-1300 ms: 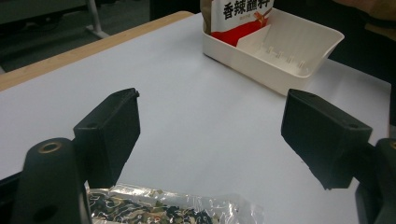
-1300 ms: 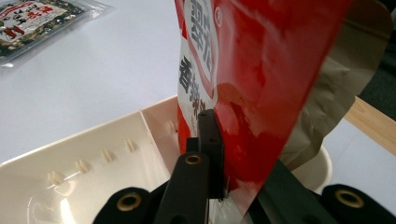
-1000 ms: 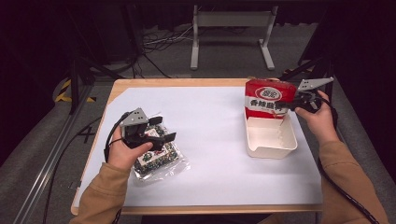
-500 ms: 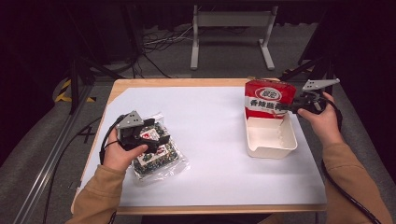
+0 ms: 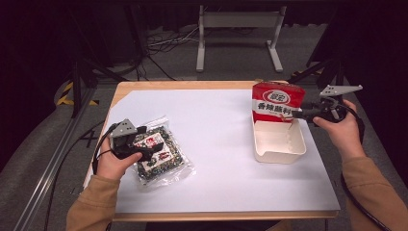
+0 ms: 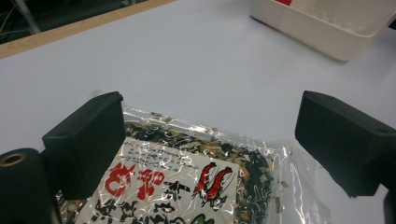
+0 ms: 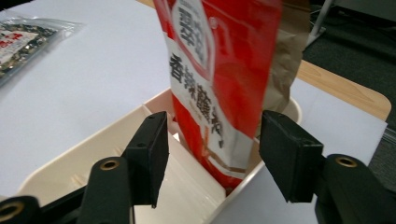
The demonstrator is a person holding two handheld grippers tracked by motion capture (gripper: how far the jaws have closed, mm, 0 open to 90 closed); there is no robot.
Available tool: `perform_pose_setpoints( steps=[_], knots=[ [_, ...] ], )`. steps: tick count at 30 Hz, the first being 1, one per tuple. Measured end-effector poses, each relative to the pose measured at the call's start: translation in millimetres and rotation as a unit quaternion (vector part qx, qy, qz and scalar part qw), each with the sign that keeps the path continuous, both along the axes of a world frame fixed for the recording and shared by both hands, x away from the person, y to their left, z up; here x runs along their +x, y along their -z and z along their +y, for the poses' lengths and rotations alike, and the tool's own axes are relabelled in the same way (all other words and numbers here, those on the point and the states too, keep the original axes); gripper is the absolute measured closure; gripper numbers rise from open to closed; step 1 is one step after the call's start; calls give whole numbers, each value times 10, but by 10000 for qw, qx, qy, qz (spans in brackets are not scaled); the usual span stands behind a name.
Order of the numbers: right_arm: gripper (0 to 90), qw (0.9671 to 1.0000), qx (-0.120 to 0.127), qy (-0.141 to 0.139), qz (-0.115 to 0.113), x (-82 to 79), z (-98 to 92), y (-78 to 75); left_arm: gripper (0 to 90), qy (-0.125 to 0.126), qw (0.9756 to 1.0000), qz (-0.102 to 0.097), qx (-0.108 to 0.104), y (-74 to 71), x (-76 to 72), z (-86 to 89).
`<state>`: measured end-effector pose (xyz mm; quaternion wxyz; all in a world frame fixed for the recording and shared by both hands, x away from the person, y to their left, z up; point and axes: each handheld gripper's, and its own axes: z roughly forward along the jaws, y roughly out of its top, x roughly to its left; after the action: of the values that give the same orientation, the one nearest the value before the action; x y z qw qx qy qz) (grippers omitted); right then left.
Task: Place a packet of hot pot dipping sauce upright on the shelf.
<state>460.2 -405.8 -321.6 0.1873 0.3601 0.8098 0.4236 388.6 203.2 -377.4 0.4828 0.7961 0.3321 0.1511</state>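
Red packet [image 7: 212, 70] stands between the opened right hand-held gripper [image 7: 212, 161] jaws

White table sheet [image 5: 216, 144] evenly lit from overhead, surroundings dark toward upper frame corners, soft faint shadows, specular glare on clear seaweed packet [image 6: 196, 182], high view slightly soft, near jaws blurred at lower edges of both gripper views
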Motion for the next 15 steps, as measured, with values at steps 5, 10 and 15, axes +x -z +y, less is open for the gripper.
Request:
perform_pose_setpoints(
  steps=[5,10,15],
  knots=[
    [382,9999,-25,160,30,-126,12,-8,93,-57,10000,-50,50,8,16,47],
    [343,9996,108,245,-95,-299,39,-43,92,-173,9998,-67,51,19,28,101],
    [336,9996,117,191,-174,-445,104,-50,89,-188,9998,-21,43,20,35,125]
  ],
)
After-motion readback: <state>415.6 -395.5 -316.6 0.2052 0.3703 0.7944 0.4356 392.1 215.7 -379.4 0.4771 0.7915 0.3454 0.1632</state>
